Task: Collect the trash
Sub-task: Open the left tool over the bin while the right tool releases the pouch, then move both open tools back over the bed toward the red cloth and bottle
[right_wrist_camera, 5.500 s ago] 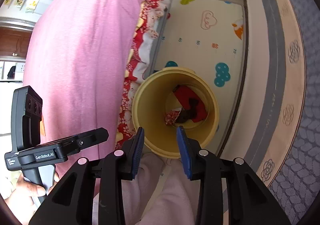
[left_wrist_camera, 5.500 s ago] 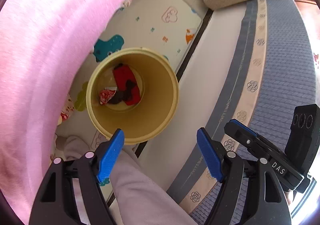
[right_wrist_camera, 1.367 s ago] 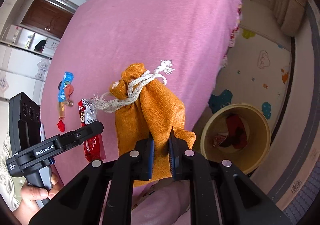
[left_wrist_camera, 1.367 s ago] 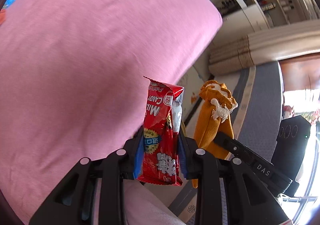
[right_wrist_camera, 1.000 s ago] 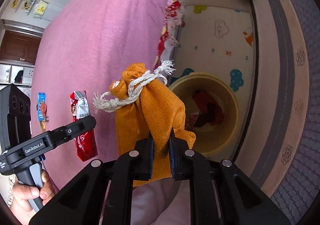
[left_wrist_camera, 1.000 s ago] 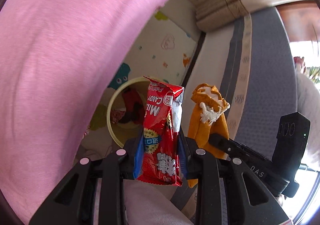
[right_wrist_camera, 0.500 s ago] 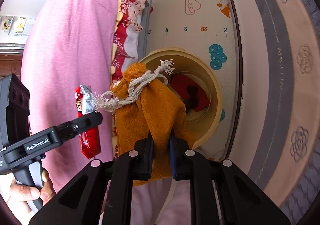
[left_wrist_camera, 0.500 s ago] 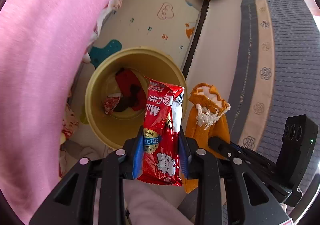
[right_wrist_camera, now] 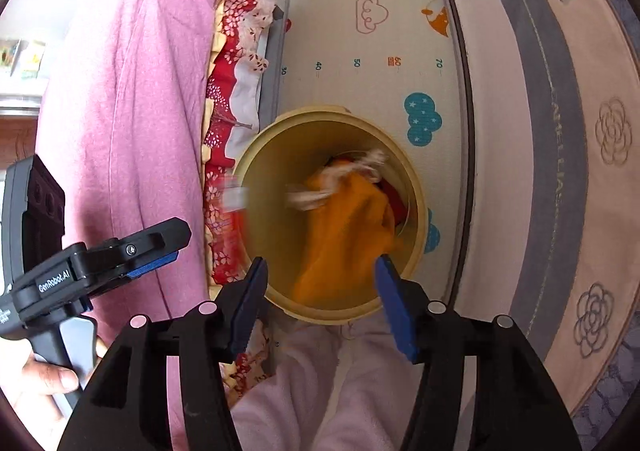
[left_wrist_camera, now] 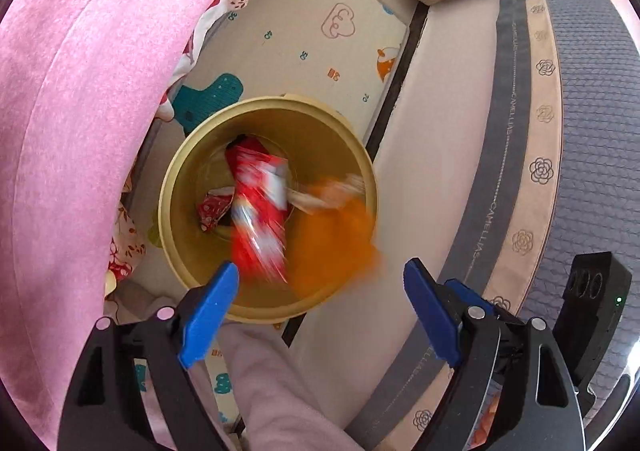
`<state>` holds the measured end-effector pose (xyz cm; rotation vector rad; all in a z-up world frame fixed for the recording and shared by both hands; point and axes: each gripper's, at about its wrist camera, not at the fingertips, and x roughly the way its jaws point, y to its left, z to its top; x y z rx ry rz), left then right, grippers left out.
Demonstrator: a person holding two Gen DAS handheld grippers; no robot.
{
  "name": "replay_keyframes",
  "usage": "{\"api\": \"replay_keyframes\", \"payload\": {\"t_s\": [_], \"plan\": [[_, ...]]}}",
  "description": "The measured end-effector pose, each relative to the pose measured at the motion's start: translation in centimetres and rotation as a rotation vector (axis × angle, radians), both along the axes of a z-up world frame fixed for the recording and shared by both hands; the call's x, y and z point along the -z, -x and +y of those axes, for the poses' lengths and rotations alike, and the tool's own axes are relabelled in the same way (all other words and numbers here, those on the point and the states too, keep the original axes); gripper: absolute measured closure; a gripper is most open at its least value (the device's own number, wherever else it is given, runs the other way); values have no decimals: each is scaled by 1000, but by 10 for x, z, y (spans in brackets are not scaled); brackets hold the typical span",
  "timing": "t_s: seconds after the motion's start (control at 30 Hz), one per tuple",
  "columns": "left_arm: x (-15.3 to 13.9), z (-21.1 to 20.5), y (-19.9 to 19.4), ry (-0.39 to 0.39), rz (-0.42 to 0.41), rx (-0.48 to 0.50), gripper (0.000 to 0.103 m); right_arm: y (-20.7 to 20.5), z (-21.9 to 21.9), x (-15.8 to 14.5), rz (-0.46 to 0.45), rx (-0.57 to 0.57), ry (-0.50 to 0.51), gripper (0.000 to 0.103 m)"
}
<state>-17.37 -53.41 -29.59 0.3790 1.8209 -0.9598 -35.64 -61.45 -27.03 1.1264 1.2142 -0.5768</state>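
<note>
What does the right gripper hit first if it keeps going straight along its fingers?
Likely the orange drawstring pouch, blurred and apparently dropping into the yellow bin right ahead of the right gripper, whose jaws have just opened. Past it, the bin's inside. Depth is unclear.

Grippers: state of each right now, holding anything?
Left gripper: open, jaws just opened; red candy wrapper dropping into the yellow bin.
Right gripper: open, jaws just opened; orange drawstring pouch falling, blurred.

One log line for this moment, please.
left gripper: just opened, wrapper dropping | right gripper: just opened, pouch dropping | target: bin
</note>
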Motion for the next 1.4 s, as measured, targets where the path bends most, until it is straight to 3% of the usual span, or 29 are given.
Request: {"api": "replay_keyframes", "payload": {"t_s": [0.33,0.5,0.73,0.93,1.1,1.4], "plan": [[-13,9,-4,-5,-5,-10,19,-1,1,-18,14,5,14,59],[-54,23,-23,55,-11,-49,19,-24,7,-57,-10,-50,51,59],[-123,75,-77,125,-85,-138,19,-105,40,-128,-92,-241,114,59],[-178,168,-140,160,-160,-340,19,-210,102,-177,-190,-496,138,59],[-217,268,-194,129,-325,-472,19,-301,162,-198,-253,-676,136,59],[-243,437,-281,72,-419,-872,19,-437,279,-220,-354,-961,111,59]]}}
